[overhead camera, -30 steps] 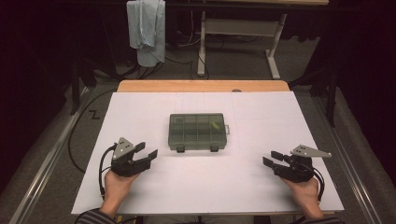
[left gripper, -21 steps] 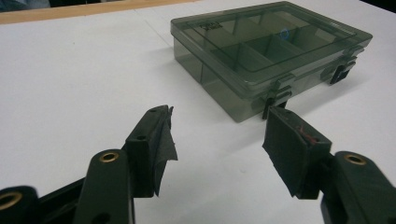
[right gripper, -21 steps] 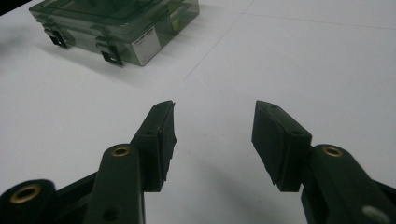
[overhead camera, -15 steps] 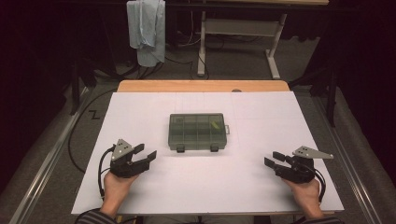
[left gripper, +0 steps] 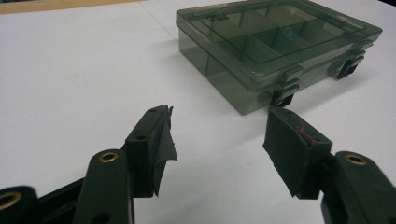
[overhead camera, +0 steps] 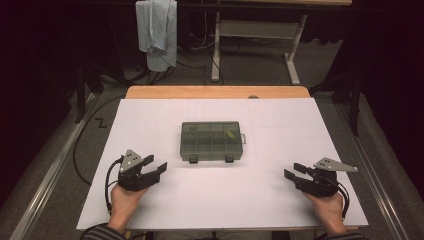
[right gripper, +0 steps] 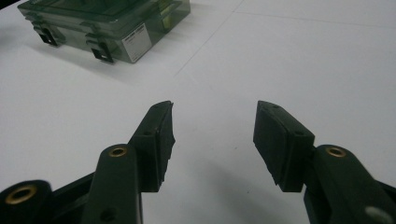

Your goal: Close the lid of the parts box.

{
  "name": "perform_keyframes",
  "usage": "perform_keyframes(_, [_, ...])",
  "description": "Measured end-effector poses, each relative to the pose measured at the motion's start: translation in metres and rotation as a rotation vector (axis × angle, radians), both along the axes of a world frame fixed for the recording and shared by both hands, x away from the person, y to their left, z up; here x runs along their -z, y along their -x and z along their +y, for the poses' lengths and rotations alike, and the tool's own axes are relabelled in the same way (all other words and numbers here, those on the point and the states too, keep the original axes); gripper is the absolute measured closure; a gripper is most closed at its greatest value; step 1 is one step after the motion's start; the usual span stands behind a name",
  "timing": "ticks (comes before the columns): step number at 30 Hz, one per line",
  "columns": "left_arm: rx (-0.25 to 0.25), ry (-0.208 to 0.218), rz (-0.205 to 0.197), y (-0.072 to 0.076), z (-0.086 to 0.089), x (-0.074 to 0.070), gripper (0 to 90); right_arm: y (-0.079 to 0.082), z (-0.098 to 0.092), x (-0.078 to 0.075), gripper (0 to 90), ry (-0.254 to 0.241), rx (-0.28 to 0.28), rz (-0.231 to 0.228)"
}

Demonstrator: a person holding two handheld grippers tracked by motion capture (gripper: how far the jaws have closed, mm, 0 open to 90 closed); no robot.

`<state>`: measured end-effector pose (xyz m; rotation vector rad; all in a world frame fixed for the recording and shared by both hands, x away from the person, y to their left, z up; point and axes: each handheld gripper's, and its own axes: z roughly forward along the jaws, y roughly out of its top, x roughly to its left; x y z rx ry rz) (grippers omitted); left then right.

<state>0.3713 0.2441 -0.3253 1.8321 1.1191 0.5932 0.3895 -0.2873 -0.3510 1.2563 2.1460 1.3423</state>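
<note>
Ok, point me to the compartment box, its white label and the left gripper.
compartment box (overhead camera: 210, 141), high view, middle of its clear lid.
white label (right gripper: 135, 43), right gripper view, centre of the sticker on the box's side wall.
left gripper (overhead camera: 155, 165), high view, between its open fingers.

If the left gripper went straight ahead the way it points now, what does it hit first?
Probably the box: the open left gripper points at its near corner, by a front latch. Only bare white table lies between, though depth is unclear.

Box (overhead camera: 211, 141) is glossy see-through smoky plastic, sitting on matt white paper (overhead camera: 280, 200), wood table edge (overhead camera: 215, 92) at 12 o'clock.
</note>
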Motion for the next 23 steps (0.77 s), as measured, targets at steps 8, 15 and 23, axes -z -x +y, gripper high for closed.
perform_keyframes(8, [0.0,0.002,-0.007,-0.0006,-0.0004,-0.0001,40.8,-0.0008,-0.0009,0.0015,49.3,-0.009,0.006,0.011])
perform_keyframes(15, [0.0,0.006,-0.006,-0.0012,-0.0001,0.0,40.8,-0.0022,0.002,0.0023,49.1,-0.004,-0.005,0.013])
perform_keyframes(23, [0.0,0.009,-0.005,-0.0016,-0.0001,0.0,40.8,-0.0022,0.0025,0.0024,48.9,-0.006,-0.005,0.015])
